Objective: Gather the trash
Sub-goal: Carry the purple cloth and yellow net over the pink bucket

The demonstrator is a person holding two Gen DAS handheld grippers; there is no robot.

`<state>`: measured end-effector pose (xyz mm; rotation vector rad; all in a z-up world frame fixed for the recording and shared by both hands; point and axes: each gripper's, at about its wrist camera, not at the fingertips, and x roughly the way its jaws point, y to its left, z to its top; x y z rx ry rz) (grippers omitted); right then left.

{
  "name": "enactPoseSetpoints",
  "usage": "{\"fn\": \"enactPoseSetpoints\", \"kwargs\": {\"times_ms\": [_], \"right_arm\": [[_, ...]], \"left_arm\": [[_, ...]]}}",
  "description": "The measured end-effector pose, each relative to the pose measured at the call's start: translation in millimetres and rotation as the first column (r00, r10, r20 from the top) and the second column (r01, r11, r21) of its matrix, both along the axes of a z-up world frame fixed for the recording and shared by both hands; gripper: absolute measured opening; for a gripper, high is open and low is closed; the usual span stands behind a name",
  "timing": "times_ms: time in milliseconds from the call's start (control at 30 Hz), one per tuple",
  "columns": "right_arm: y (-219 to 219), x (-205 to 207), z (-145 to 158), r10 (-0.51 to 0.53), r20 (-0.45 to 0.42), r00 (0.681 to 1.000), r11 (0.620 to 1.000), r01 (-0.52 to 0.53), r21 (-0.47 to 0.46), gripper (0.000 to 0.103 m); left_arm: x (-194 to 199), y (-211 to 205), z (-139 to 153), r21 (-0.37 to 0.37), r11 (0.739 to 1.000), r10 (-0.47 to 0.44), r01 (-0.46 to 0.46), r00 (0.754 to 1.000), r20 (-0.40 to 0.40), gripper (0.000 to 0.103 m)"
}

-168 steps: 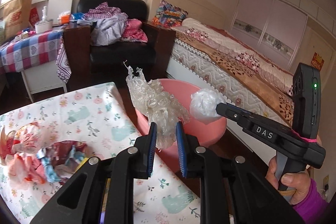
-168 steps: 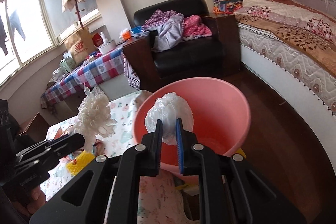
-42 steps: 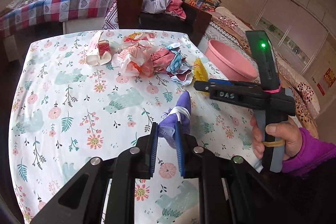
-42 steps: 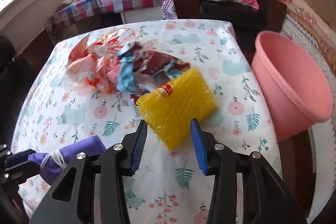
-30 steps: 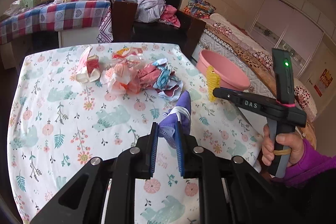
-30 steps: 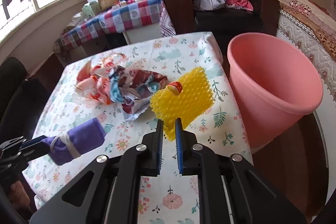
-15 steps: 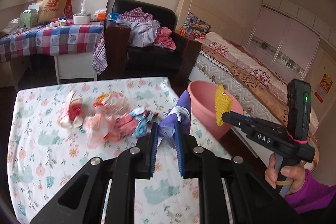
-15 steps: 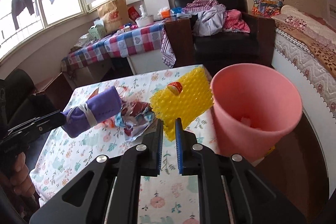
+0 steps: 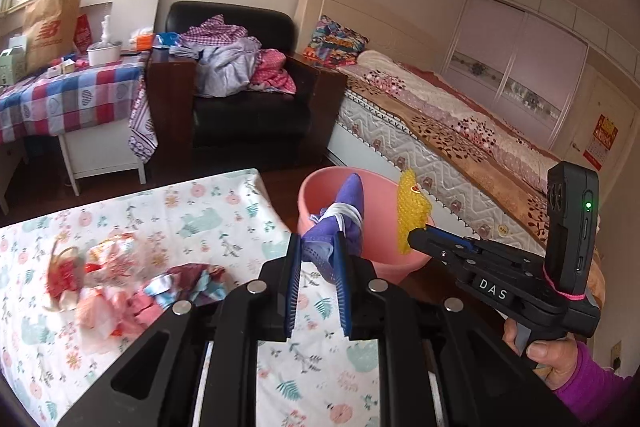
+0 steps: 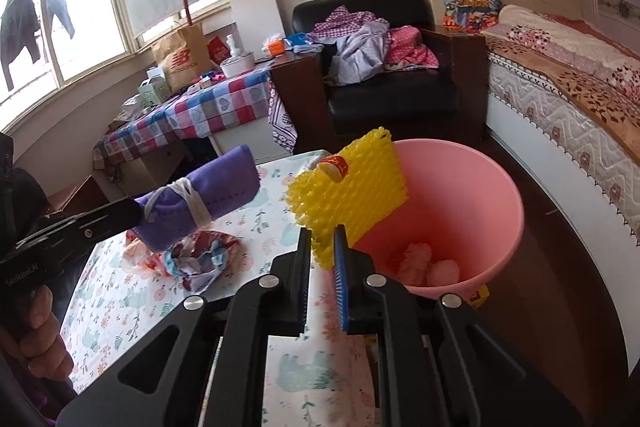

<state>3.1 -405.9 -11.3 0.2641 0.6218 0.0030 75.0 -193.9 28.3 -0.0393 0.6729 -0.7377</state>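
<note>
My left gripper [image 9: 318, 247] is shut on a rolled purple cloth bundle [image 9: 344, 215] tied with a white band, held up in front of the pink bucket [image 9: 376, 251]. In the right wrist view the same purple bundle [image 10: 200, 203] sticks out to the left of the bucket. My right gripper [image 10: 322, 247] is shut on a yellow foam net sleeve [image 10: 348, 191] with a small red sticker, held over the near rim of the pink bucket [image 10: 504, 195]. The right gripper [image 9: 414, 237] with the yellow sleeve [image 9: 412, 215] also shows in the left wrist view. Crumpled wrappers [image 9: 132, 291] lie on the floral tablecloth [image 9: 216, 203].
The pink bucket holds a few pale crumpled wads [image 10: 428, 263]. A black armchair [image 9: 248, 99] piled with clothes stands behind, a bed [image 9: 460, 155] to the right, a checked-cloth table [image 9: 72, 99] to the left. A hand [image 9: 556, 359] in a purple sleeve holds the right gripper.
Both grippers have lifted off the table and moved toward the pink bucket, carrying the purple bundle and the yellow sleeve. The right gripper closed on the yellow sleeve before that.
</note>
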Motion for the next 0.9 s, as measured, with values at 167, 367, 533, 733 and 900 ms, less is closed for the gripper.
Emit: {"fn": "enactPoseSetpoints", "kwargs": {"times_ms": [167,367,533,733,900], "right_arm": [[-21.2,10.1,-11.1,-0.030,-0.019,0.999,0.999,0.030,0.032,0.012],[-42.1,25.2,-27.7,-0.059,-0.054,0.997,0.996,0.063,0.065,0.012],[-52.5,33.0,-41.4,-0.080,-0.085,0.993,0.993,0.087,0.080,0.012],[-59.0,37.3,-53.5,-0.096,-0.117,0.988,0.990,0.107,0.088,0.012],[-62.4,41.2,-59.5,-0.112,-0.144,0.983,0.988,0.125,0.086,0.012]], "left_arm": [[15.4,-38.0,-13.1,0.033,0.999,-0.030,0.031,0.999,-0.029,0.015],[33.9,-71.5,-31.0,0.071,0.996,-0.047,0.052,0.997,-0.062,0.015],[45.6,-90.4,-47.1,0.093,0.994,-0.055,0.064,0.994,-0.097,0.015],[53.6,-103.7,-62.8,0.113,0.990,-0.064,0.078,0.990,-0.124,0.015],[57.2,-107.9,-68.6,0.111,0.990,-0.068,0.084,0.988,-0.141,0.016]]}}
